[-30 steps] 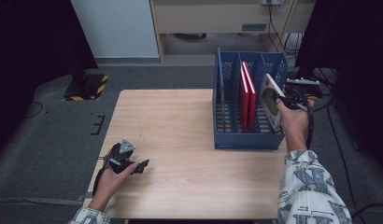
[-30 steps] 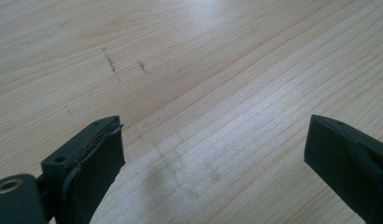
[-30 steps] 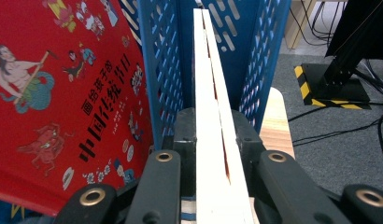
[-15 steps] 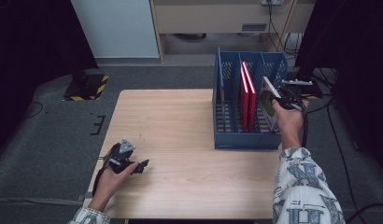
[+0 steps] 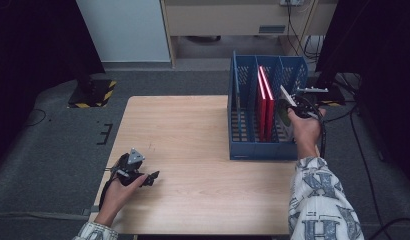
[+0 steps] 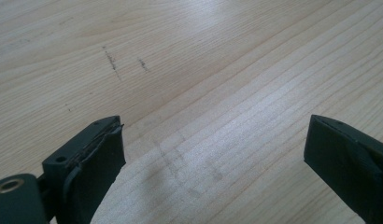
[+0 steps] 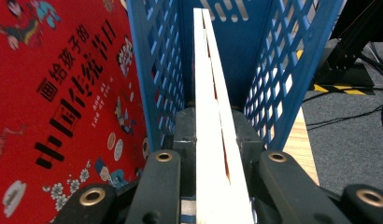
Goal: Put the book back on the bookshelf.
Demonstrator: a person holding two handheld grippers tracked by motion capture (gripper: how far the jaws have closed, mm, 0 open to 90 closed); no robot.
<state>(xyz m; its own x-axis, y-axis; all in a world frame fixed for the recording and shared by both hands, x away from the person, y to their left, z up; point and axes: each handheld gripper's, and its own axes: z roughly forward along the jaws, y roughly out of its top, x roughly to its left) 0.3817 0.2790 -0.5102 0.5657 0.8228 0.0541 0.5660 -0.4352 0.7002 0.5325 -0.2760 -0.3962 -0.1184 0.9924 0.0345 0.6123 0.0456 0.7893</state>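
Two grippers: right gripper (image 7: 213, 154) clamps a thin book (image 7: 210, 116) beside a red Chinese-titled book (image 7: 63, 93) (blue rack (image 7: 292, 60)), left gripper (image 6: 213, 154) gapes empty.

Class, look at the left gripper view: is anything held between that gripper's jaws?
No: the left gripper has its jaws wide apart, with bare wooden table between them.

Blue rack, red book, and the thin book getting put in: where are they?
Blue rack (image 5: 263, 150), high view, front wall.
Red book (image 7: 49, 93), right gripper view, front cover.
Thin book (image 7: 213, 140), right gripper view, white page edge.
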